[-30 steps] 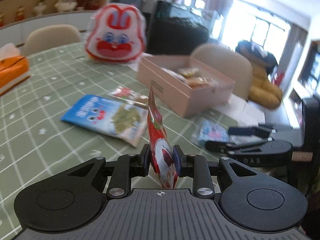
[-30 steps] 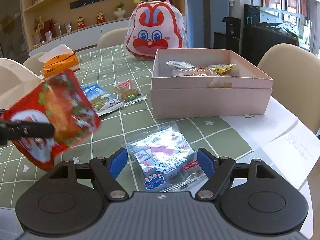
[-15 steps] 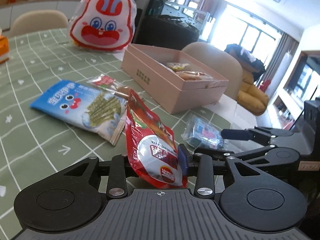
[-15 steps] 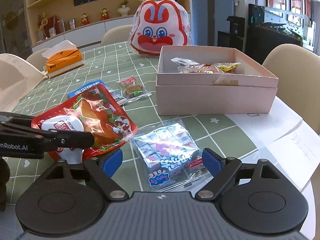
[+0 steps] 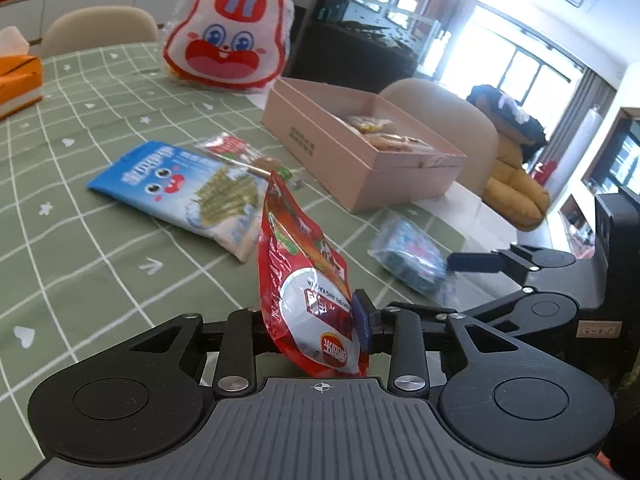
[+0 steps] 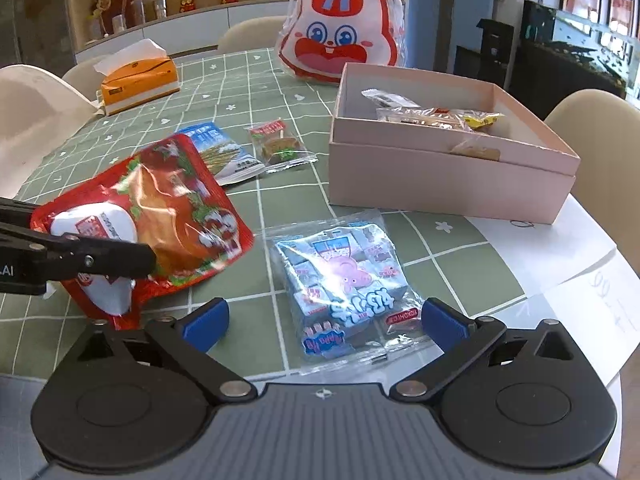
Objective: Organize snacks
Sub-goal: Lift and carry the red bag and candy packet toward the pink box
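My left gripper is shut on a red snack pouch, also in the right wrist view, held tilted just above the table. My right gripper is open with its fingers on either side of a clear blue candy pack, which lies flat on the green checked tablecloth. The pink box holds several wrapped snacks. A blue seaweed pack and a small clear snack packet lie left of the box.
A red and white rabbit bag stands behind the box. An orange tissue box sits at the far left. White paper sheets lie at the table's right edge. Chairs surround the table.
The red pouch in my left gripper has tipped from upright to slanted and come down close to the tablecloth. My right gripper has moved in around the blue candy pack.
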